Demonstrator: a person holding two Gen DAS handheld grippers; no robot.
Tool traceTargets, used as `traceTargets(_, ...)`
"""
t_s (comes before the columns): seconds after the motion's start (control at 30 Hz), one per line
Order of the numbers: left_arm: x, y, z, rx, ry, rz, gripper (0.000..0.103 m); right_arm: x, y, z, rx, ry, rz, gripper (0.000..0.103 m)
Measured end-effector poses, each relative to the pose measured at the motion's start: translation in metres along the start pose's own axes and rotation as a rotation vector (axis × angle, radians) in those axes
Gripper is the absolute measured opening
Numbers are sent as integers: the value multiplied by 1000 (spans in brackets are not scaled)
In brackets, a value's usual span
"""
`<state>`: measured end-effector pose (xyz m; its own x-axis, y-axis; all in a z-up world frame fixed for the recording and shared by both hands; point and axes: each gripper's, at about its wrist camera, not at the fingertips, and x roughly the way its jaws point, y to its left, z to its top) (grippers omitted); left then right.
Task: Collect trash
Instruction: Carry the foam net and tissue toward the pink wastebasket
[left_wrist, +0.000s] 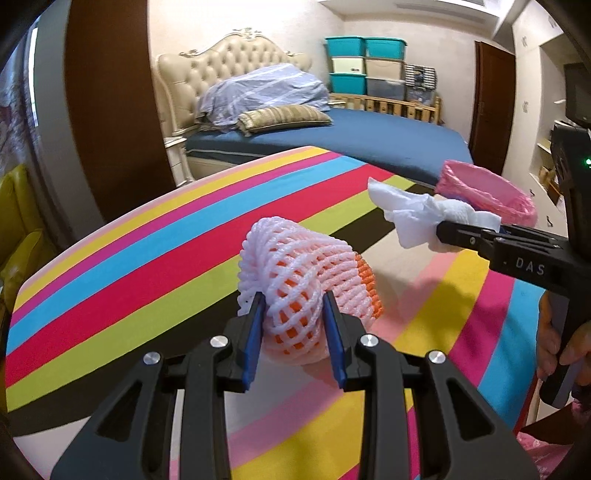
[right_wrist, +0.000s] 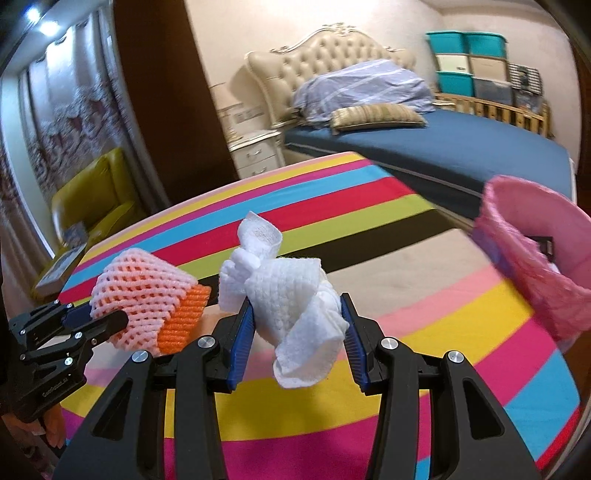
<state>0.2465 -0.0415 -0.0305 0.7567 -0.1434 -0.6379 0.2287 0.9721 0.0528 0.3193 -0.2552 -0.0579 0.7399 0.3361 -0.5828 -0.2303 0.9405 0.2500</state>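
Striped table (left_wrist: 110, 280): left claw (left_wrist: 295, 306) grips foam net (left_wrist: 306, 266), right claw (right_wrist: 295, 314) grips tissue (right_wrist: 295, 295)

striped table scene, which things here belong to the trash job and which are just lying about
Job:
foam fruit net, gripped by left gripper
crumpled paper towel, gripped by right gripper
pink-lined bin

Lying about:
bed
storage boxes
yellow chair

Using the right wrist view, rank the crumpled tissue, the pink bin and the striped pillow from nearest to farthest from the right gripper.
1. Crumpled tissue: between the right gripper fingers.
2. Pink bin: to the right, on the striped table.
3. Striped pillow: far back, on the bed.
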Motion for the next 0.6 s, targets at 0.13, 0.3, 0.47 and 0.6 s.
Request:
traceTargets(0.13,9,-16,9,36,-8,-33,31,-9,-22,0,34,-23,-43,44)
traceTargets(0.3,21,-40,20,83,-9,-88,31,-22,-53,-3,87,-48,-100,44)
traceTargets(0.47,32,-67,32,123,-14,-162,31,-39,-83,-4,130,-86,-166,44)
traceTargets(0.6,43,-95,52,156,-35,-229,31,-54,-107,-6,170,-120,-213,44)
